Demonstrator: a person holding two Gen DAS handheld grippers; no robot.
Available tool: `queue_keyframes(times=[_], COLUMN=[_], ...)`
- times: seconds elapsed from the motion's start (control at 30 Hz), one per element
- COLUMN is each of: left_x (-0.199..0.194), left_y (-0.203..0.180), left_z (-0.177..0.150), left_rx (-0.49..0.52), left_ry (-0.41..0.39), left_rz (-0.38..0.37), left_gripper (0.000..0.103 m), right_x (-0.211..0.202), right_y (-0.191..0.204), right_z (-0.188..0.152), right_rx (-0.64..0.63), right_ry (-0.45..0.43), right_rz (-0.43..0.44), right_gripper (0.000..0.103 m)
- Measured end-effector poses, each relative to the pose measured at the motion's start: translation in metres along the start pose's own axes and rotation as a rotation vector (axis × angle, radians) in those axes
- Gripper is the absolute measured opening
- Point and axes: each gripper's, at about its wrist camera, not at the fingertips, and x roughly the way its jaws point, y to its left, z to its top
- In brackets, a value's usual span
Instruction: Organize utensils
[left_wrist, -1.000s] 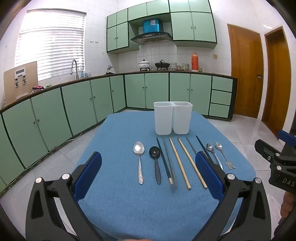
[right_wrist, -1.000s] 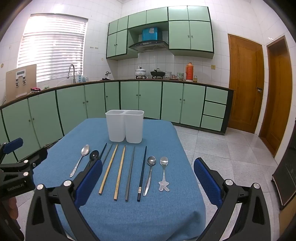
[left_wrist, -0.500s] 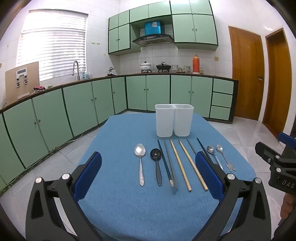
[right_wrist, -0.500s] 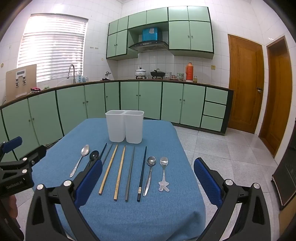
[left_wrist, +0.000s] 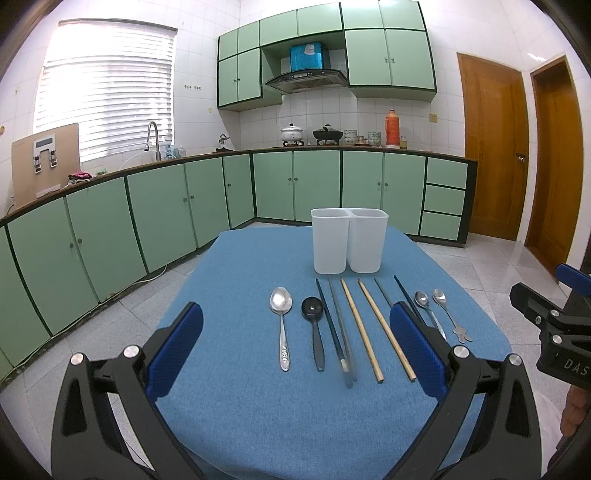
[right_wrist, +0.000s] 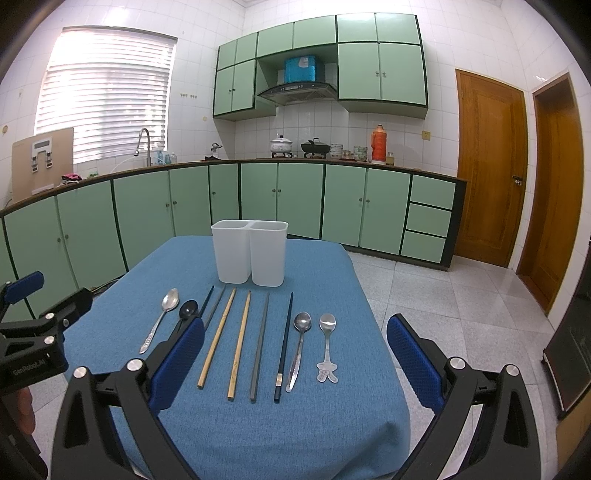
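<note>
Above the table (left_wrist: 236, 406), both grippers' jaws gape wide, holding nothing.

Kitchen background: green cabinets (left_wrist: 155, 221), window blind (left_wrist: 107, 88), faucet (left_wrist: 153, 138), range hood (left_wrist: 306, 77), orange thermos (left_wrist: 390, 123), wooden doors (left_wrist: 491, 147), tiled floor (right_wrist: 443, 295).

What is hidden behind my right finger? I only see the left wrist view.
Observer: The near ends of a grey chopstick and a blue chopstick, flat on the cloth.
Operator: Is the other gripper free?
Observer: Yes, the right gripper is open and holds nothing.
Operator: Where does that plain spoon's handle end?
Observer: The spoon ends just beside the blue chopstick's near tip.
</note>
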Motion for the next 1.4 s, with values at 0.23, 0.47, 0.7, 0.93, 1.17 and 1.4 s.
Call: queue_keyframes(times=[0.23,0.47,0.7,0.93,1.17,1.4], left_x=[-0.0019,-0.0006,-0.0004,-0.0003,-0.0006,-0.0004], left_y=[0.0014,0.0007,0.001,0.0005,0.002,0.0021], left_z=[0.0021,0.0016,0.0011,0.0009,0.0015,0.0014], left_rx=[-0.003,-0.003,-0.003,-0.003,-0.003,-0.003], left_ry=[-0.001,-0.003,-0.003,-0.004,-0.005,-0.004], left_rz=[-0.001,0.0,0.0,0.0,0.0,0.0], left_gripper=[0.098,0.098,0.098,0.098,0.098,0.098], right_x=[-0.0002,-0.0004,-0.0002,-0.0003,0.0001,0.0006], right_y=[0.0003,0.0005,0.0005,0.0007,0.0001,-0.0003], right_z=[0.0003,0.0003,0.0,-0.0004,-0.0001,0.0001], right_rx=[-0.001,-0.001,-0.001,-0.001,0.0,0.0], right_ry=[-0.001,-0.001,-0.002,-0.002,-0.002,-0.002], right_rz=[0.0,-0.001,-0.001,0.0,-0.001,-0.001], right_gripper=[0.097,0.097,0.097,0.097,0.097,0.097])
